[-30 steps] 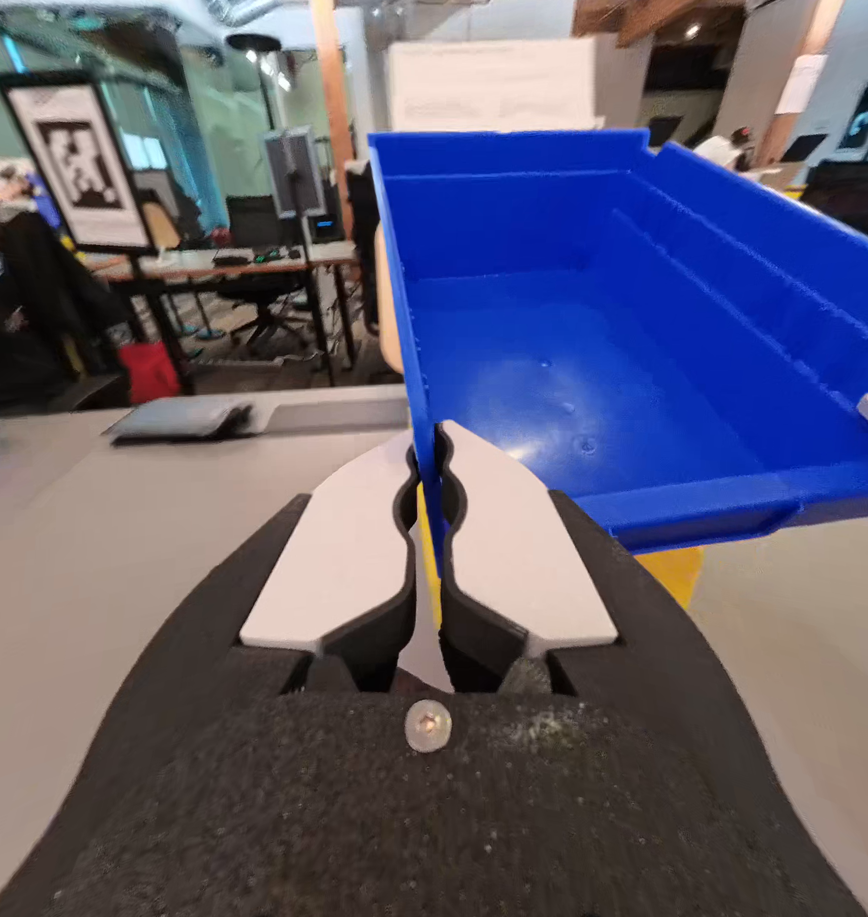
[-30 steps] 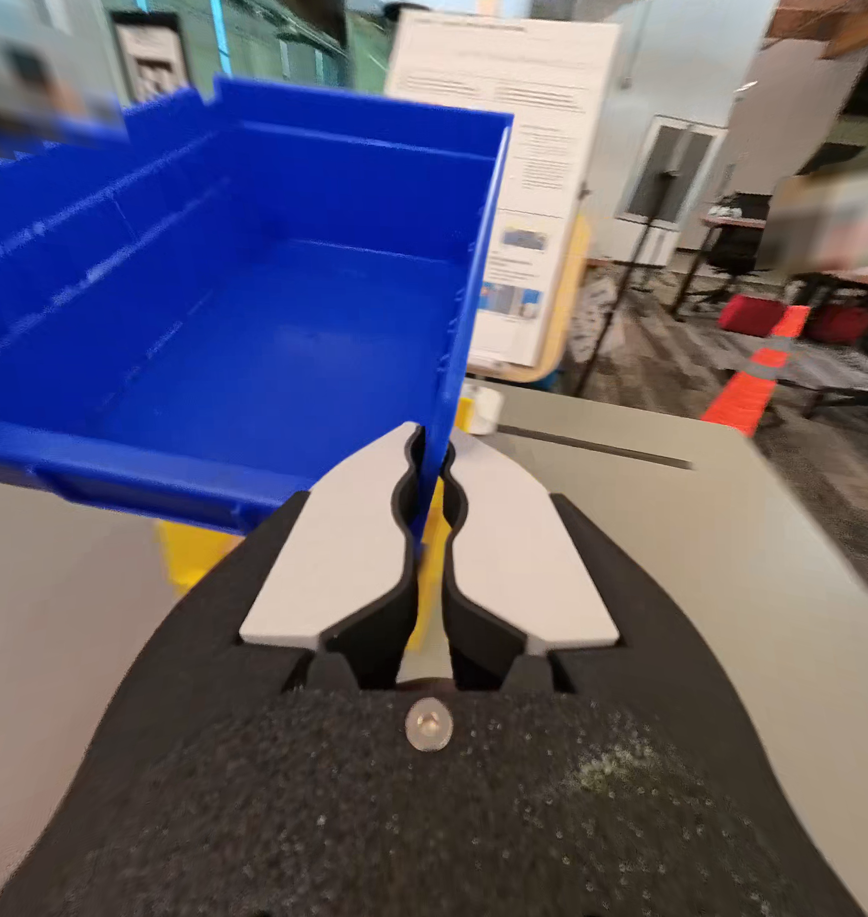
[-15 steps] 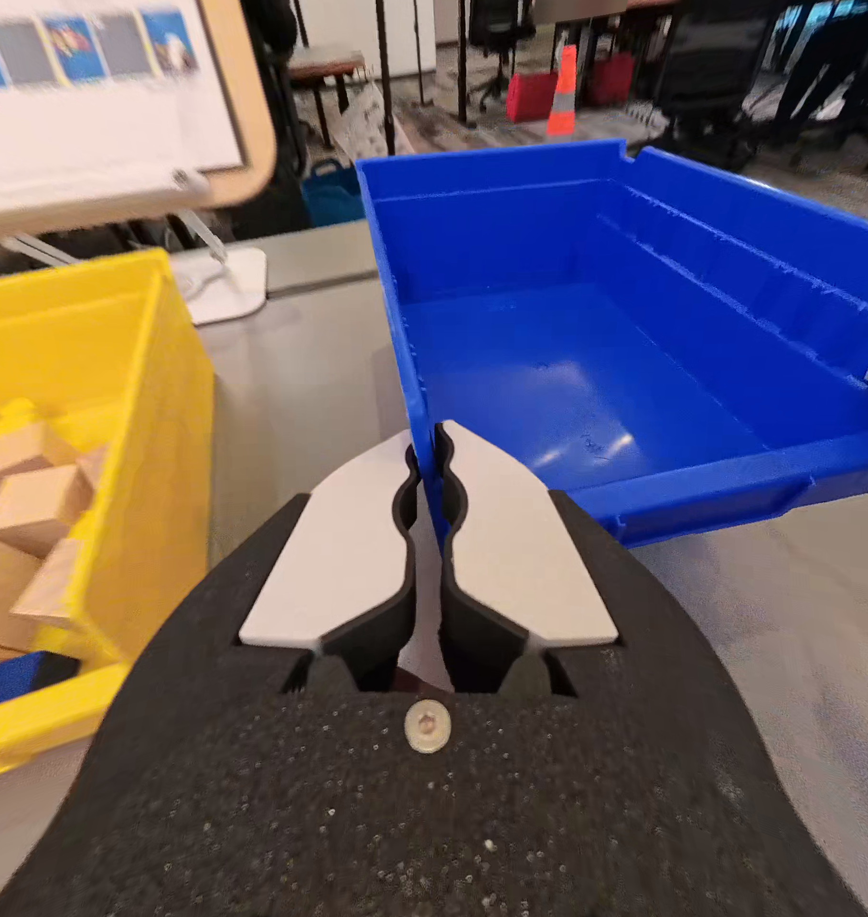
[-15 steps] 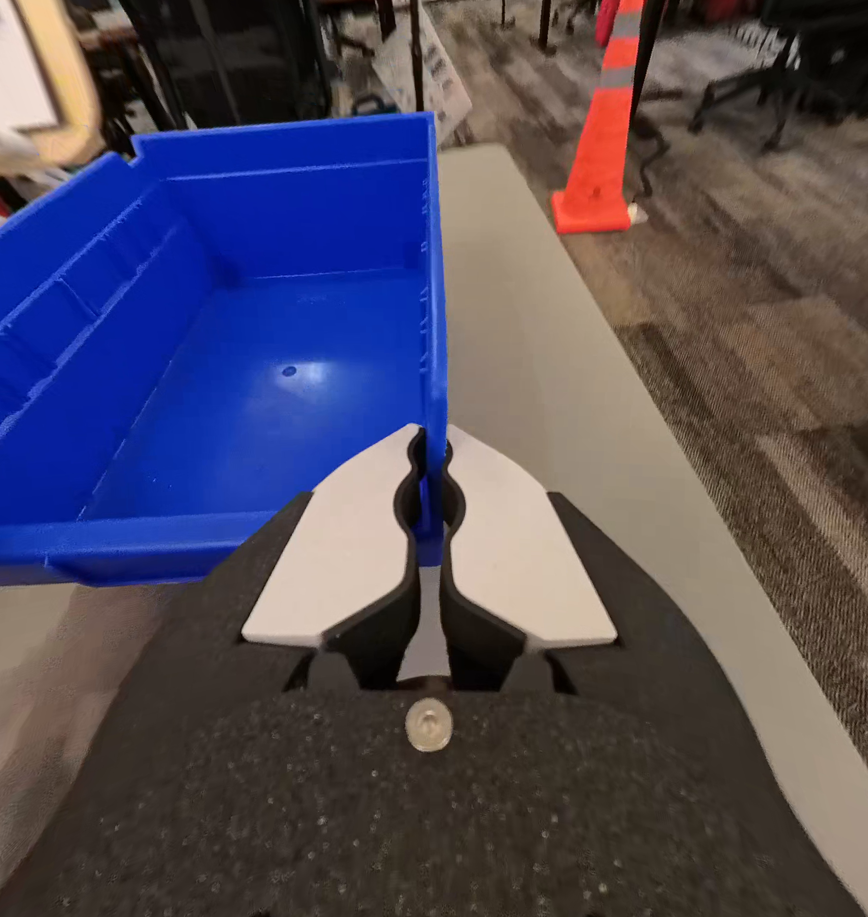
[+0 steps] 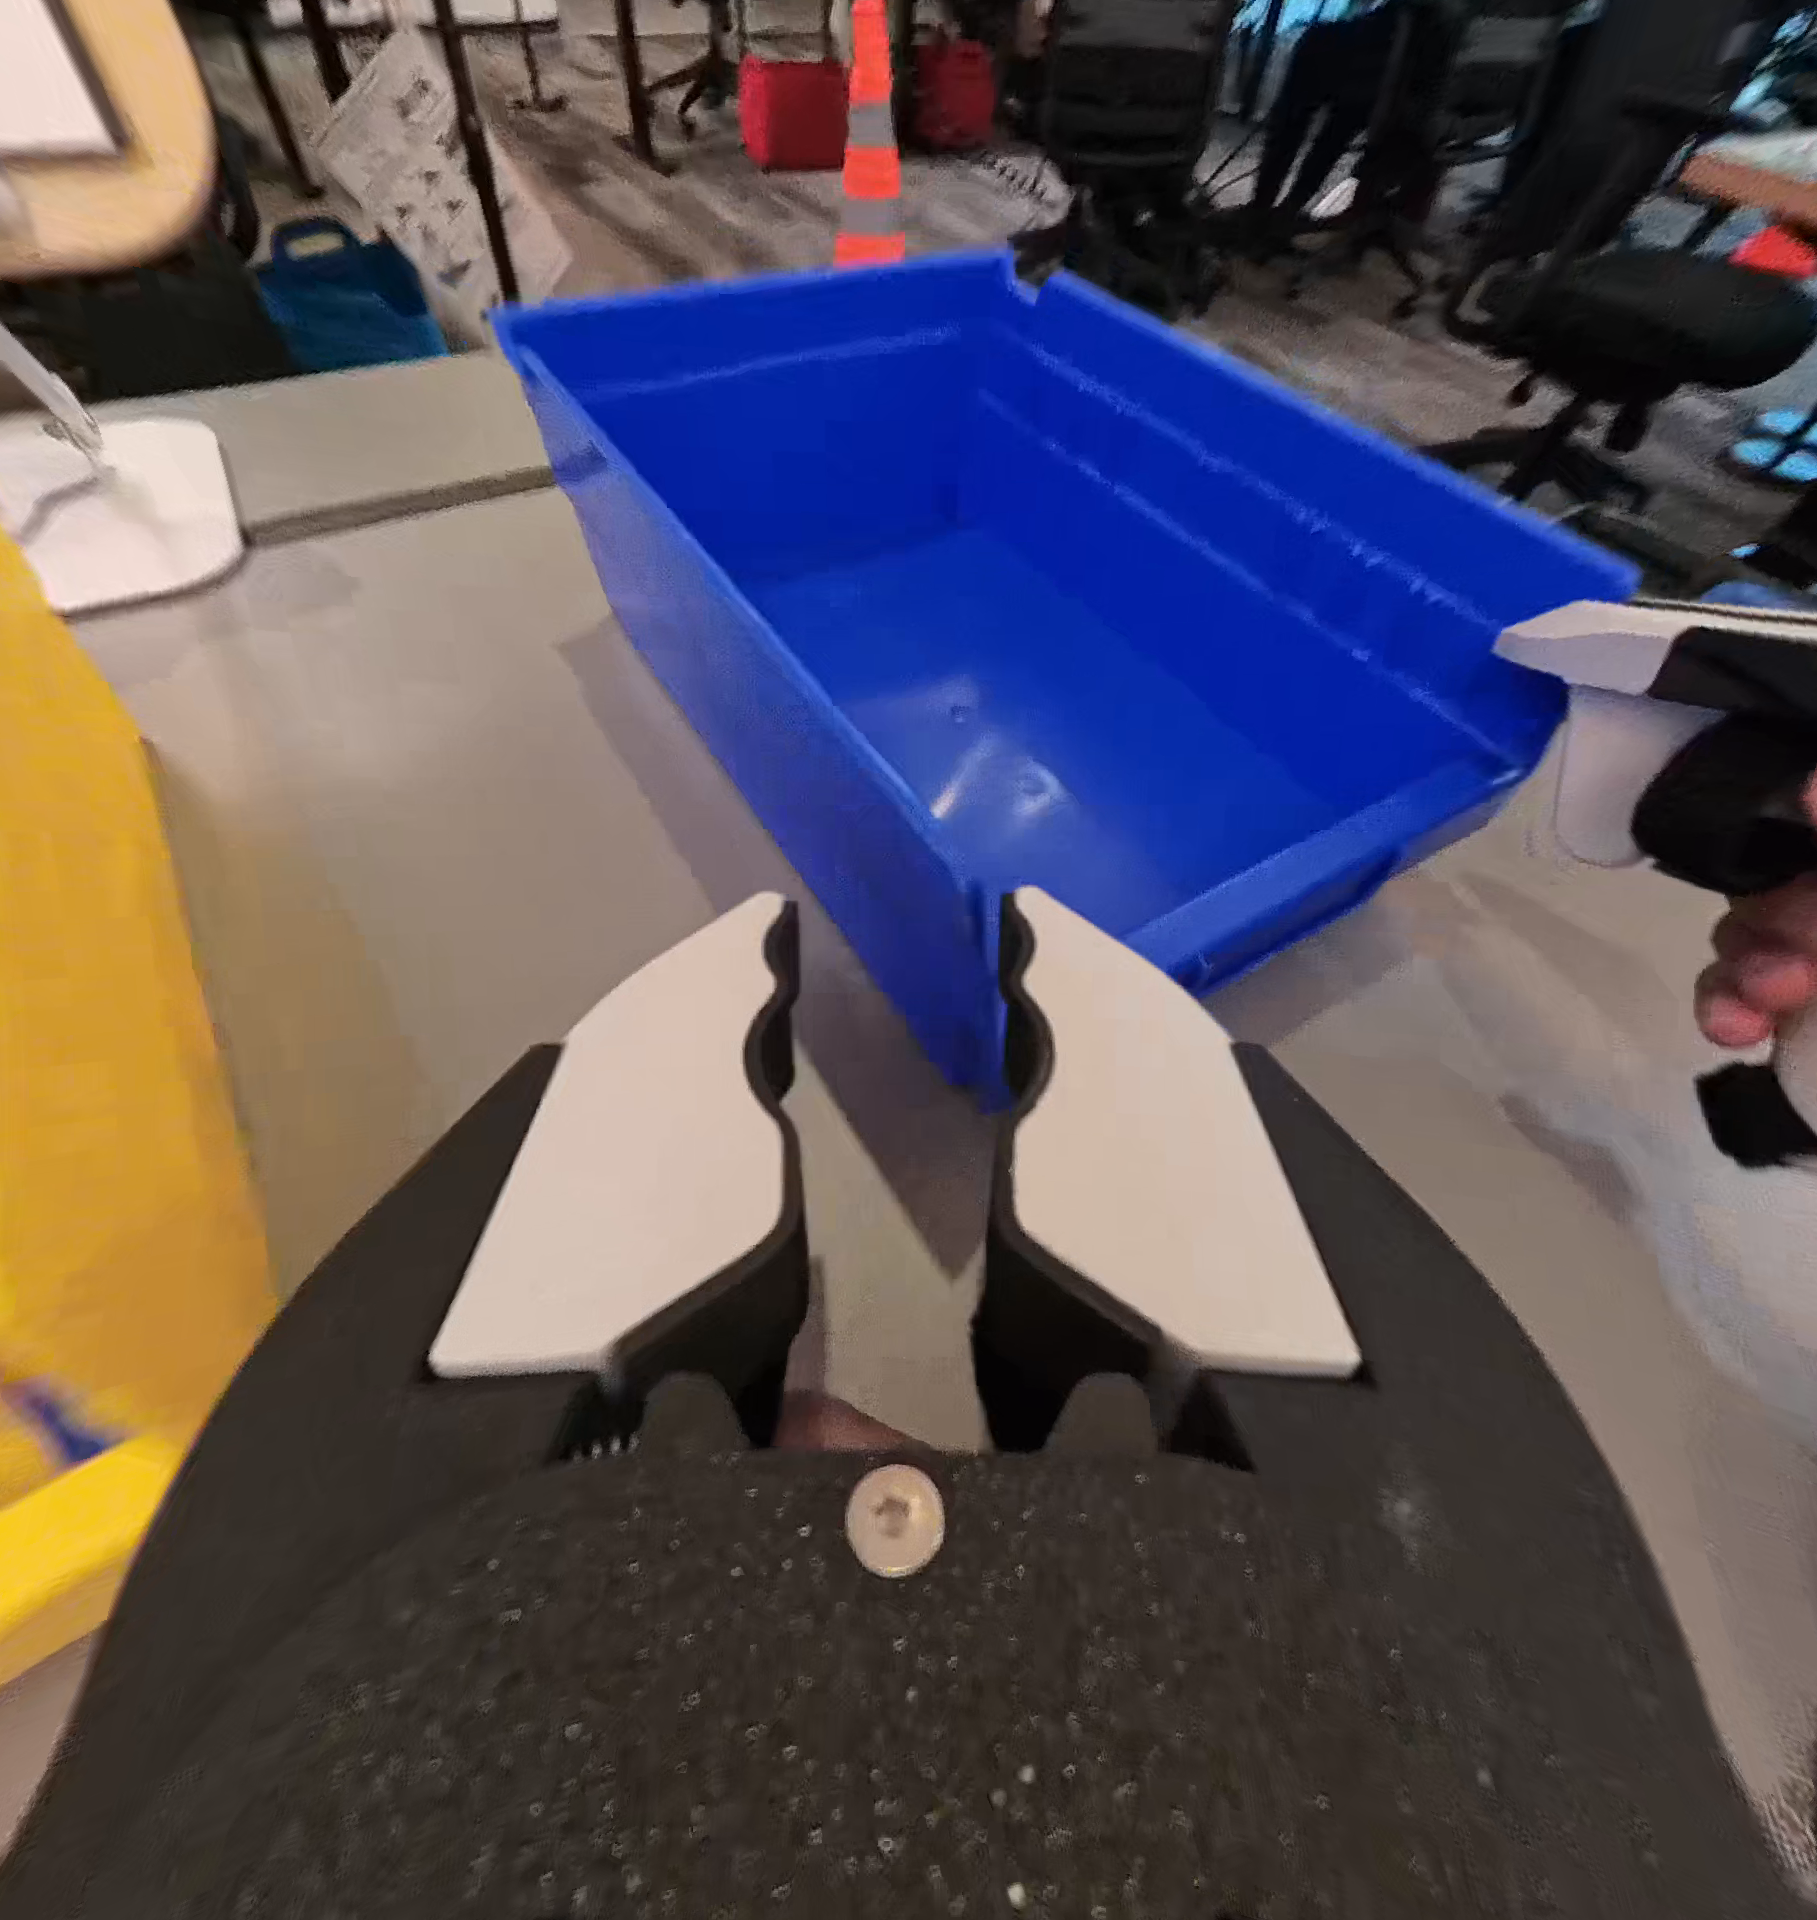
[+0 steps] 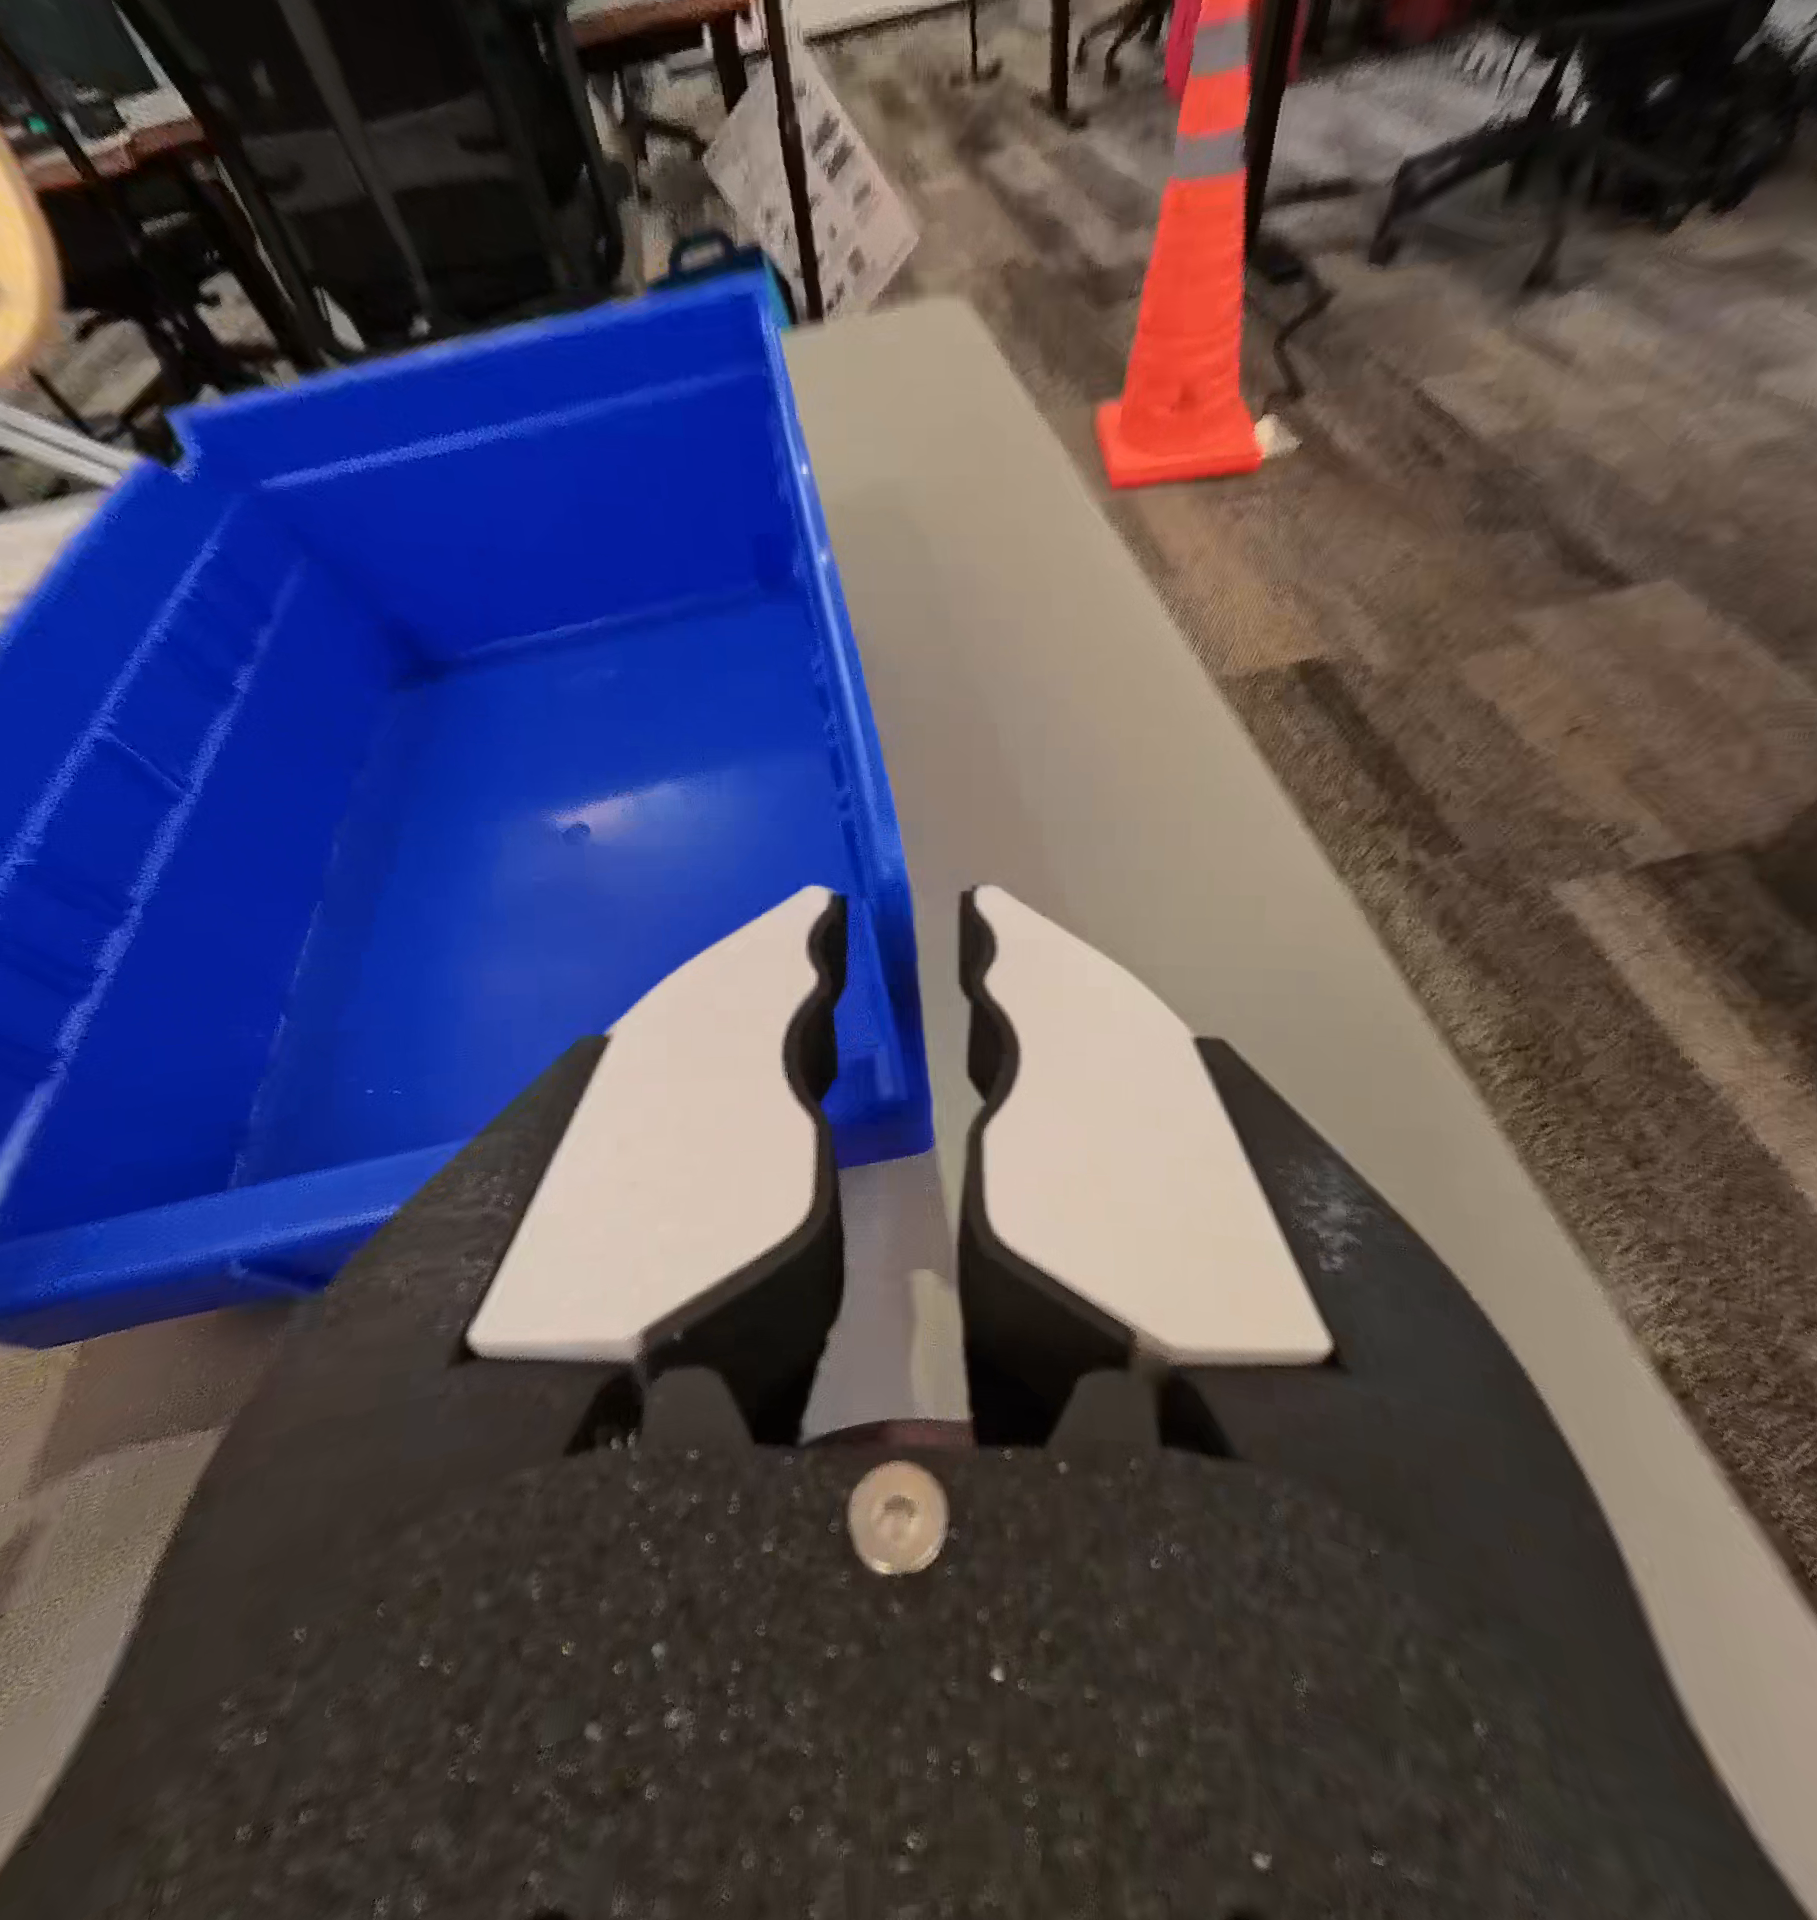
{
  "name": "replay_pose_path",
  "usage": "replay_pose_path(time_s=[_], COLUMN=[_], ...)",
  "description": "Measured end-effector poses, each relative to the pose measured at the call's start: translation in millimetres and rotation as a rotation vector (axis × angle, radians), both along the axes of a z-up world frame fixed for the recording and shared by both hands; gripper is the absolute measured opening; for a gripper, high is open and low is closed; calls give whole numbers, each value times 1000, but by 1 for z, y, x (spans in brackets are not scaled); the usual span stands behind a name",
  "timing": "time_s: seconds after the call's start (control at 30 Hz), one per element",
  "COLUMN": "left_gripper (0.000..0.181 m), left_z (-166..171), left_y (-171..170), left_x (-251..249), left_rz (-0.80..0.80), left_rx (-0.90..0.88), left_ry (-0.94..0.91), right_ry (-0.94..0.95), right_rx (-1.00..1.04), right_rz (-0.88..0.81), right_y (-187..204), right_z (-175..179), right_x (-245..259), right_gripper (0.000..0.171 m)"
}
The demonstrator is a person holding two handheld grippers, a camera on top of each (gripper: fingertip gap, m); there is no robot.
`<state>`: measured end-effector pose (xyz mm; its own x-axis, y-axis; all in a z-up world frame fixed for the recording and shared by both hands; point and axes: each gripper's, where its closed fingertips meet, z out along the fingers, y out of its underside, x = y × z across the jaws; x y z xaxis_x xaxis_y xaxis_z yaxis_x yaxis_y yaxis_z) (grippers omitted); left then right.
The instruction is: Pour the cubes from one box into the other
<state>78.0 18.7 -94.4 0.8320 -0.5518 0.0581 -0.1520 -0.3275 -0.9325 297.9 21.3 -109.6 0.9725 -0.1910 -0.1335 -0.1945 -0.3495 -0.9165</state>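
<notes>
Both grippers have just let go of the empty blue plastic bin [image 5: 1039, 665], now resting on the grey table [image 5: 384, 790]. Left gripper [image 5: 893, 914] and right gripper [image 6: 899, 904] sit parted, holding nothing. The yellow plastic bin [image 5: 62, 1039] sits at nine o'clock; pouring looks finished.

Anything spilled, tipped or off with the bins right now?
Nothing stands out. The blue bin sits flat and empty on the grey table, no cubes loose around it. Left gripper and right gripper are both open astride its side walls. The yellow bin is blurred.
</notes>
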Motion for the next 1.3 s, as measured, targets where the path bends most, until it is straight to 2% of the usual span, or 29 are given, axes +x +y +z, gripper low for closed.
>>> replay_pose_path(time_s=[0.1,0.17,0.27,0.33,0.4,0.43,0.5,0.63,0.7,0.77,0.8,0.83,0.97,1.03,1.1,1.17,1.3], left_gripper=[44,45,51,50,51,52,53,52,41,27,8,4,3,3,2,4,2], left_z=[35,57,81,81,60,46,19,-13,-19,-21,-21,-21,-20,-9,5,7,14], left_y=[-19,-24,-18,-13,-7,-5,-1,13,21,27,29,31,29,26,23,22,15], left_x=[-58,-113,-217,-282,-327,-338,-347,-344,-342,-334,-330,-331,-325,-320,-320,-327,-359], left_rz=[-17,31,238,389,482,493,490,453,455,423,415,444,446,436,435,434,462], left_rx=[23,59,174,230,205,163,67,-39,-57,-78,-83,-78,-53,10,72,50,41], left_ry=[-35,-65,-88,-43,22,22,-18,6,3,-29,-41,-29,8,44,93,48,-8], right_ry=[-106,-172,-178,-105,-9,19,20,30,31,7,-11,-32,-62,-144,-138,-81,-81], right_rx=[135,234,196,220,208,176,83,-28,-61,-80,-74,-69,-71,-9,36,28,73], right_rz=[-32,98,252,360,482,532,573,539,543,526,512,487,431,380,349,356,377], right_y=[-16,-17,-13,-11,-11,-11,-9,5,11,16,18,20,22,23,22,23,15], right_z=[47,70,69,69,59,48,22,-9,-17,-25,-26,-27,-26,-14,2,4,14], right_x=[-5,-42,-112,-174,-244,-275,-320,-355,-364,-367,-366,-362,-353,-346,-347,-355,-388], right_gripper=[24,30,34,45,49,56,60,57,46,29,22,9,6,3,2,3,3])
